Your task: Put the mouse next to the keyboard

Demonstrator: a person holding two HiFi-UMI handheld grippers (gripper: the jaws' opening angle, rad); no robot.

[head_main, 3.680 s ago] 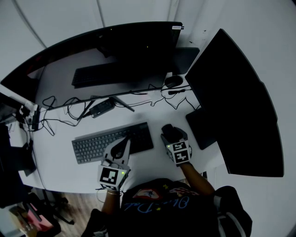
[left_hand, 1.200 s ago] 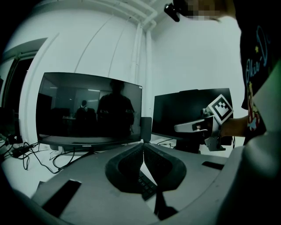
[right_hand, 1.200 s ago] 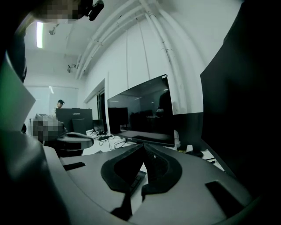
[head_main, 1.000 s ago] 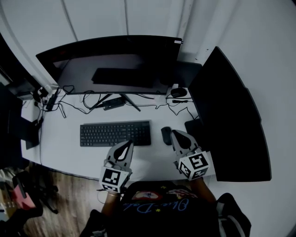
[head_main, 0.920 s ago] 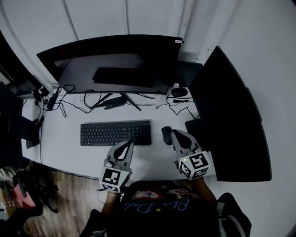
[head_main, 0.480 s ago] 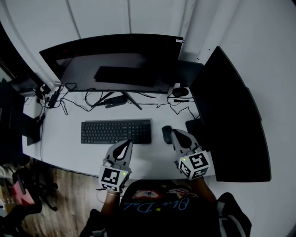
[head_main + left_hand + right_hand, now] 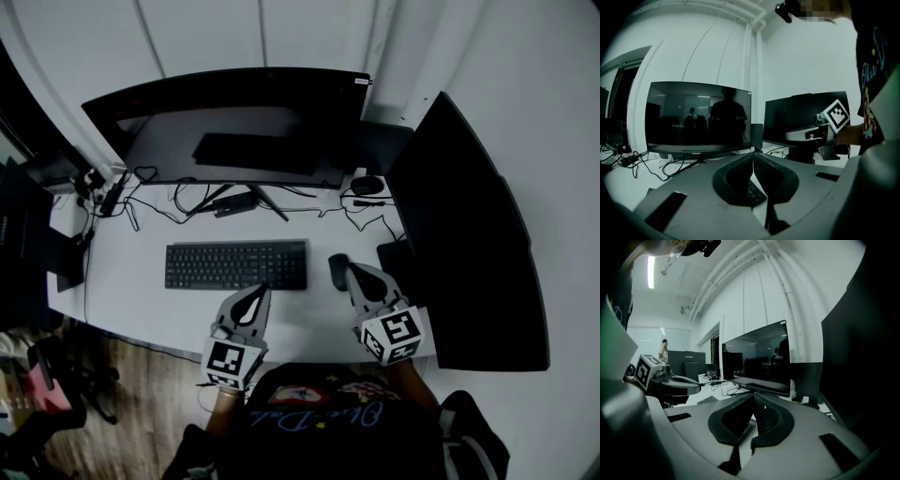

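The mouse [image 7: 338, 272] is seen lying on the counter [image 7: 141, 300] just beside the right end of the keyboard [image 7: 236, 266], with a thin strip of bare counter between them. It is held by nothing. The right gripper [image 7: 354, 274] is parked just to its right, its jaws pressed together on nothing. A few seconds back that gripper was set over the mouse; the mouse has since been let go, so the placing is judged done. The left gripper [image 7: 260, 291] is kept at the keyboard's near edge, jaws likewise closed and empty. Over the last second almost nothing is altered: mouse, keyboard and both grippers are found where they were, and only the head view is shifted slightly.
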